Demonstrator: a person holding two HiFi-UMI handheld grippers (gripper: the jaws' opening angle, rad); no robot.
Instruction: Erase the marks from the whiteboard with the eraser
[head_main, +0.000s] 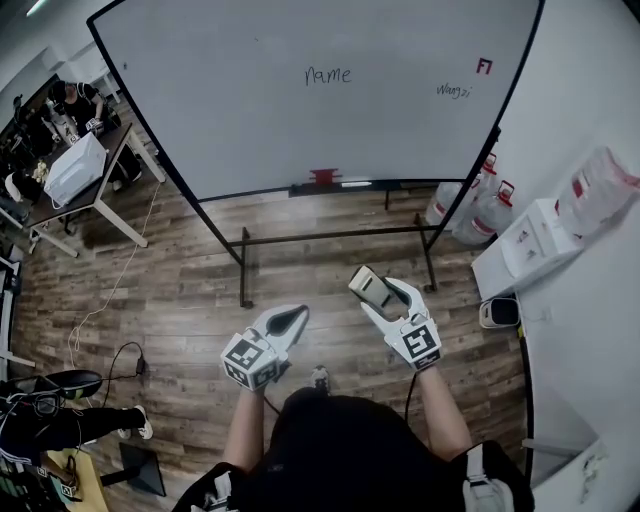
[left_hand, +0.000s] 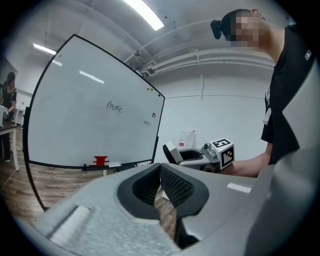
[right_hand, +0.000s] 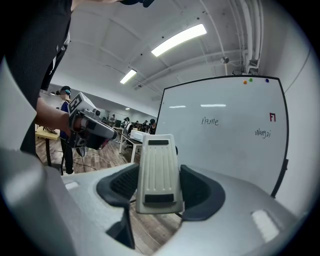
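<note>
In the head view the whiteboard (head_main: 250, 110) stands far off, its marks (head_main: 328, 75) unwiped; in the left gripper view the left claw (left_hand: 160, 186) is pinched together, empty; in the right gripper view the right claw (right_hand: 159, 186) clamps the eraser (right_hand: 158, 162) by its long sides, seemingly light and stiff.

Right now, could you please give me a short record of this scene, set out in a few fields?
whiteboard: upright on a stand, on the wooden floor
marks: the word "name" near the top centre; a smaller word and a red mark further right
eraser: held between the jaws of the right gripper, away from the board
left gripper: jaws together, nothing between them
ledge: a red thing sits on it
task state: no mark wiped yet
</note>
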